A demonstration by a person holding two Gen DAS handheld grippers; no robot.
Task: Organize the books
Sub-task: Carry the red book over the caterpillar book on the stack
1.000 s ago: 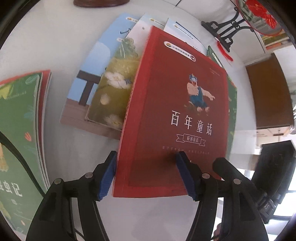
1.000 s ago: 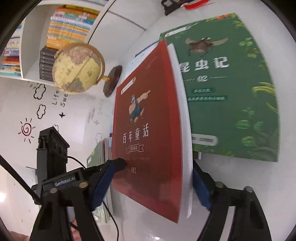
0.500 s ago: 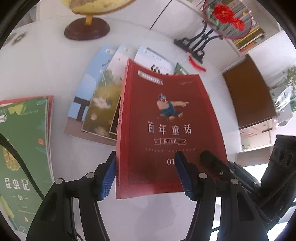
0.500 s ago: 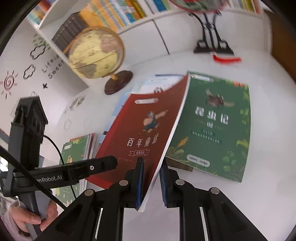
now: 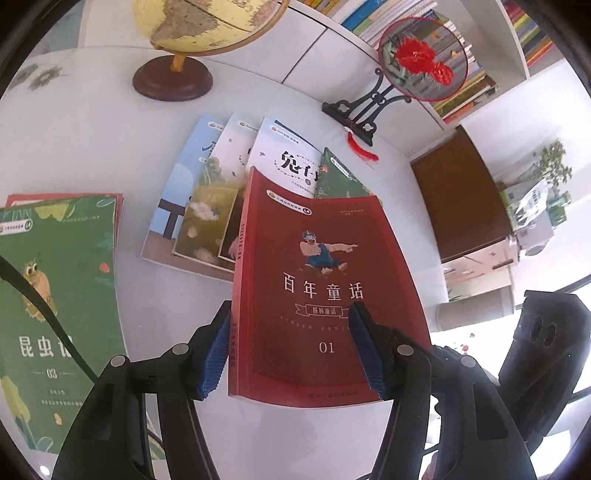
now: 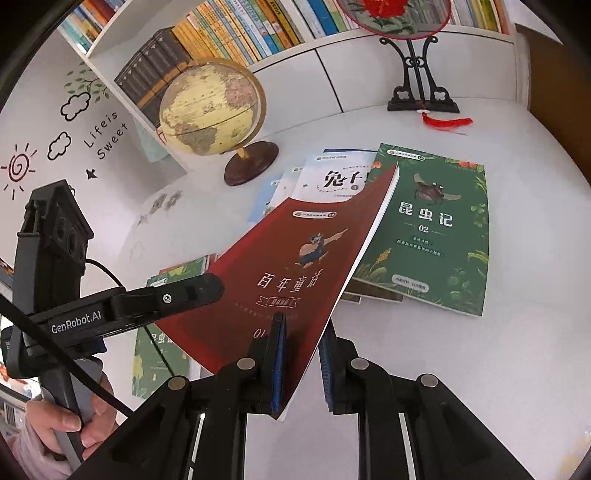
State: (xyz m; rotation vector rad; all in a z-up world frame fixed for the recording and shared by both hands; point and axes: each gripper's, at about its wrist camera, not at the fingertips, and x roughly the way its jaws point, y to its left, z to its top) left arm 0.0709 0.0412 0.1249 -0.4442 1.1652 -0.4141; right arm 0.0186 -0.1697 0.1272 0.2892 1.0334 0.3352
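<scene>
Left wrist view: the red book (image 5: 317, 291) fills the centre, lifted off the white table (image 5: 85, 147) and tilted, its cover bowed. It hides most of the fanned books (image 5: 236, 173) at 11 o'clock, whose titles are cut off, and all but a corner of a green one. The left gripper (image 5: 288, 350) straddles the book's lower part. One blue pad lies along the spine at 8 o'clock, the other over the cover at 4 o'clock. Whether they press on it is hard to make out. The green stack (image 5: 55, 288) at 9 o'clock is cut by the frame. A globe (image 5: 207, 26) stands at 12 o'clock, half out of view.

Right wrist view: the right gripper (image 6: 301, 363) is nearly closed, pinching the red book's (image 6: 280, 273) bottom edge at 6 o'clock. The cover shows a cartoon figure, white title characters and "01", partly covered by a pad. The book slants up toward 1 o'clock, overlapping a green book (image 6: 436, 229). The left gripper's (image 6: 218, 286) finger reaches the spine from 9 o'clock. A hand (image 6: 62, 424) grips its handle at 8 o'clock.
</scene>
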